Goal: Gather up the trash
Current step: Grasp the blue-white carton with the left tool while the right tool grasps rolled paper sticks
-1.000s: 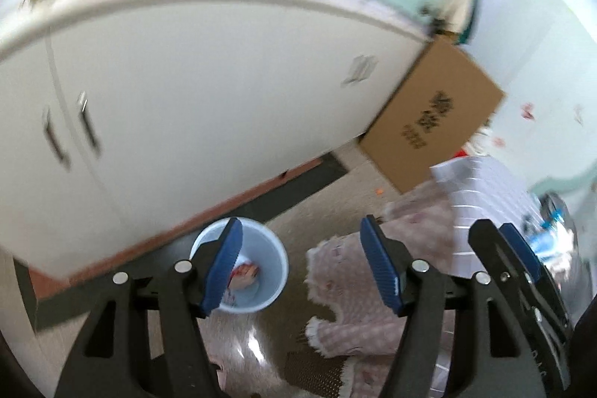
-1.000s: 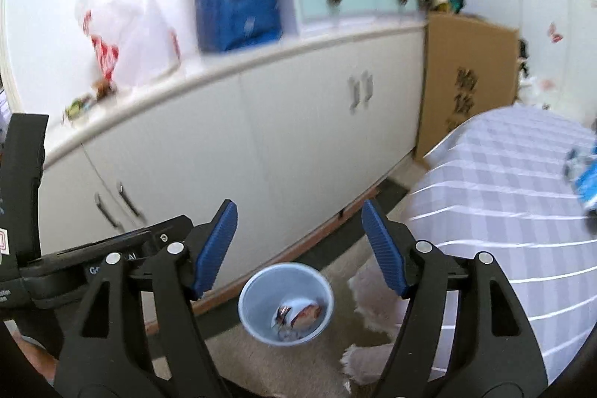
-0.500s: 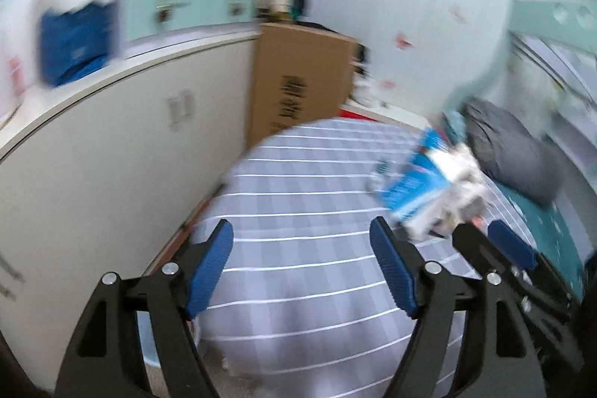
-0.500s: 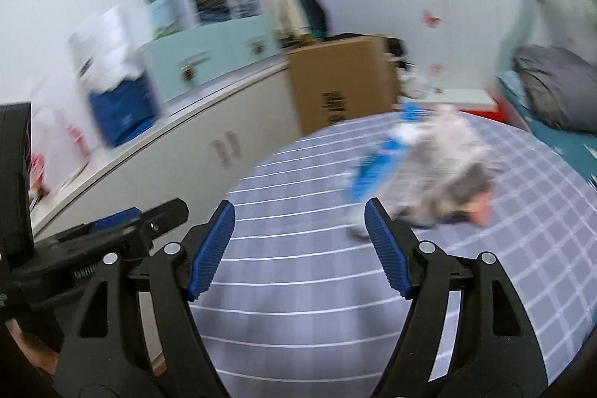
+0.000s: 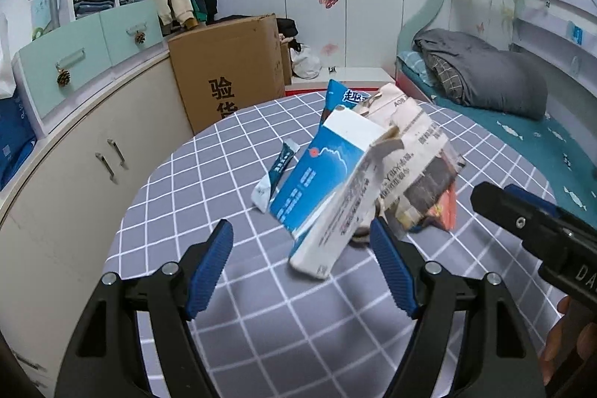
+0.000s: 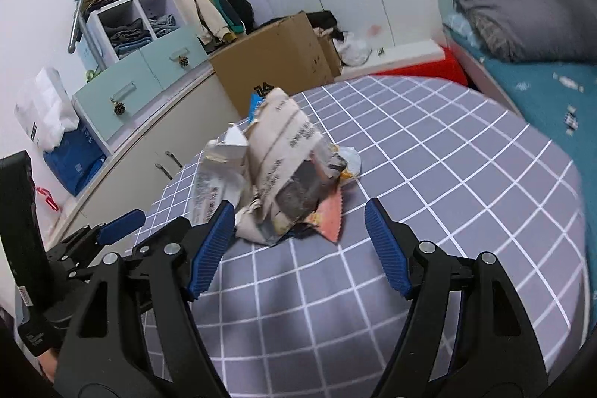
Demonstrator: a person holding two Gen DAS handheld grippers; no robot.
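Two grippers hover over a desk (image 5: 209, 174) covered in a grey cloth with a white grid. The left gripper (image 5: 302, 267) has its blue-padded fingers (image 5: 209, 263) spread apart with nothing between them, just short of a blue and white carton (image 5: 321, 189) that lies tilted on the cloth. The right gripper (image 6: 298, 245) also holds its fingers (image 6: 384, 252) wide and empty, near a heap of crumpled newspaper (image 6: 283, 155) with an orange wrapper (image 6: 328, 211) sticking out at its foot. A small blue sachet (image 5: 278, 174) lies just beside the carton. All this trash sits together near the middle of the desk. Behind it stand a cardboard box (image 5: 227, 66), a white cabinet (image 5: 89, 152), and a bed (image 5: 522, 125) to the right.
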